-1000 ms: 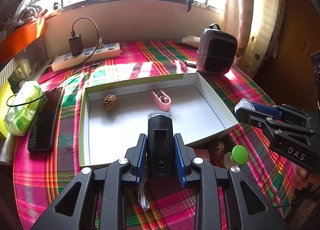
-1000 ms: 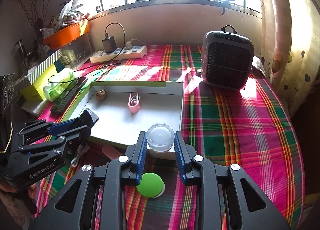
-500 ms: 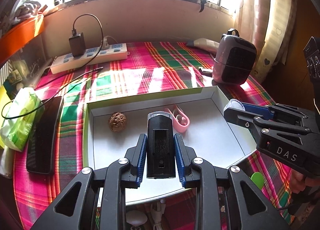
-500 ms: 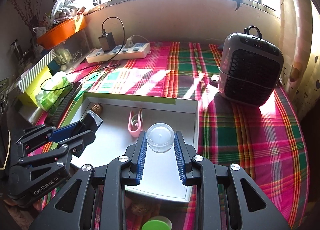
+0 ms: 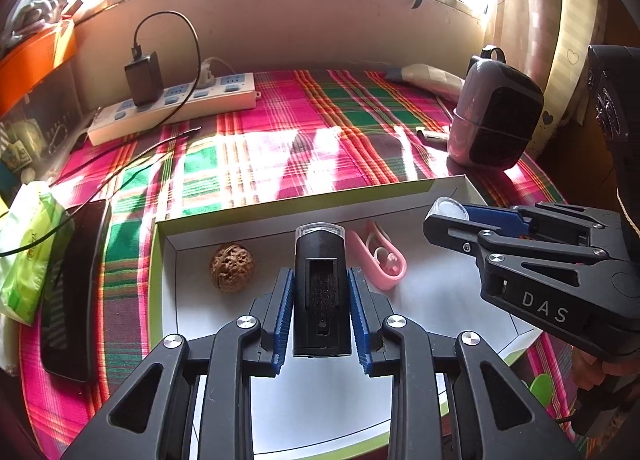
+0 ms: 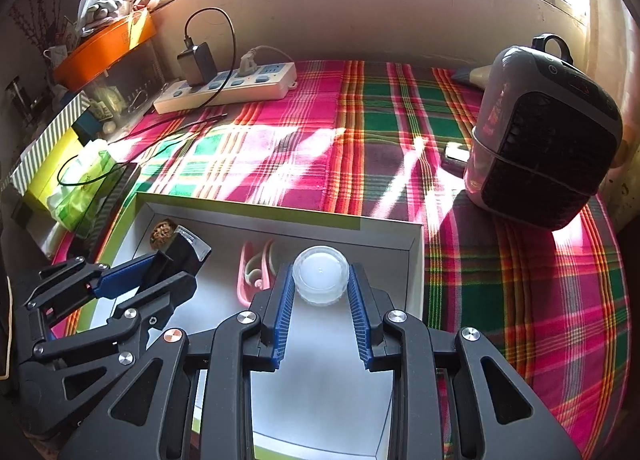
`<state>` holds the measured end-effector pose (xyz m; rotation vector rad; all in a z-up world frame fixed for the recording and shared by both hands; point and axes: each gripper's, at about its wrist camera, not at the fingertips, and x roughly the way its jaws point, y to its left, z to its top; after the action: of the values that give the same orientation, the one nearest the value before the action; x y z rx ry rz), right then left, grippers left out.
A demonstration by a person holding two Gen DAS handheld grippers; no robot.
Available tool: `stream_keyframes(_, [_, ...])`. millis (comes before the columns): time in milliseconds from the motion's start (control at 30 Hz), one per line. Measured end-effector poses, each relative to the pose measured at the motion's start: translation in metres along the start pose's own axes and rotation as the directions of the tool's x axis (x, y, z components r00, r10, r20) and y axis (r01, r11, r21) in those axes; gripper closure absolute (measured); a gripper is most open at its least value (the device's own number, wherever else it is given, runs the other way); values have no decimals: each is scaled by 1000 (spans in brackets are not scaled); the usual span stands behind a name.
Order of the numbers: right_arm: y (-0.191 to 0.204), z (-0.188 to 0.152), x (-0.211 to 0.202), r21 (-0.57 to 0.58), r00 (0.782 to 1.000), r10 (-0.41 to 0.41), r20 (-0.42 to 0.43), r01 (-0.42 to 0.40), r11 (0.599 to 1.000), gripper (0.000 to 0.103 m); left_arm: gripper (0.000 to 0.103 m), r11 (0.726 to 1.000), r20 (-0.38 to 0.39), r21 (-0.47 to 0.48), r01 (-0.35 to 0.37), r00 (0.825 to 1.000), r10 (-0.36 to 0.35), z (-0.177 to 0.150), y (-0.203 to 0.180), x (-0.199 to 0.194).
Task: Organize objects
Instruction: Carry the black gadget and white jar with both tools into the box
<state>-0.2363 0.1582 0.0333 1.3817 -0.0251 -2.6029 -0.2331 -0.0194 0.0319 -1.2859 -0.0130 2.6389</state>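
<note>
My left gripper (image 5: 320,280) is shut on a black rectangular device (image 5: 320,292) with a clear tip and holds it over the white tray (image 5: 304,201) with a green rim. My right gripper (image 6: 320,284) is shut on a small clear round jar (image 6: 320,280) above the tray's right part (image 6: 414,260). In the tray lie a walnut (image 5: 232,272) at the back left and a pink clip (image 5: 380,260) beside it. The right gripper shows in the left wrist view (image 5: 448,215); the left gripper shows in the right wrist view (image 6: 176,260).
A heater (image 6: 544,135) stands at the right on the plaid cloth. A power strip (image 5: 172,107) with a charger lies at the back. A black phone (image 5: 72,288) and a green tissue pack (image 5: 28,252) lie left of the tray. A green lid (image 5: 542,388) lies at the front right.
Both grippers have moved forward from in front of the tray to over its inside, each still holding its object.
</note>
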Motion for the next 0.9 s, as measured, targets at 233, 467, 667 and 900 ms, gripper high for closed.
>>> stream_keyframes(233, [-3, 3, 13, 7, 1000, -4, -26, 4, 1000, 74, 78, 1000, -21, 4, -8, 1000, 8, 3, 1, 12])
stream_keyframes(467, [-2, 4, 18, 5, 999, -7, -36, 7, 1000, 74, 78, 1000, -36, -5, -8, 999, 8, 4, 2, 20])
stream_keyframes(667, [-1, 6, 22, 0, 999, -11, -47, 11, 1000, 74, 78, 1000, -48, -8, -7, 999, 7, 4, 2, 24])
stream_keyframes(900, [-1, 6, 25, 1, 999, -15, -49, 15, 1000, 74, 78, 1000, -59, -5, -12, 998, 11, 4, 2, 28])
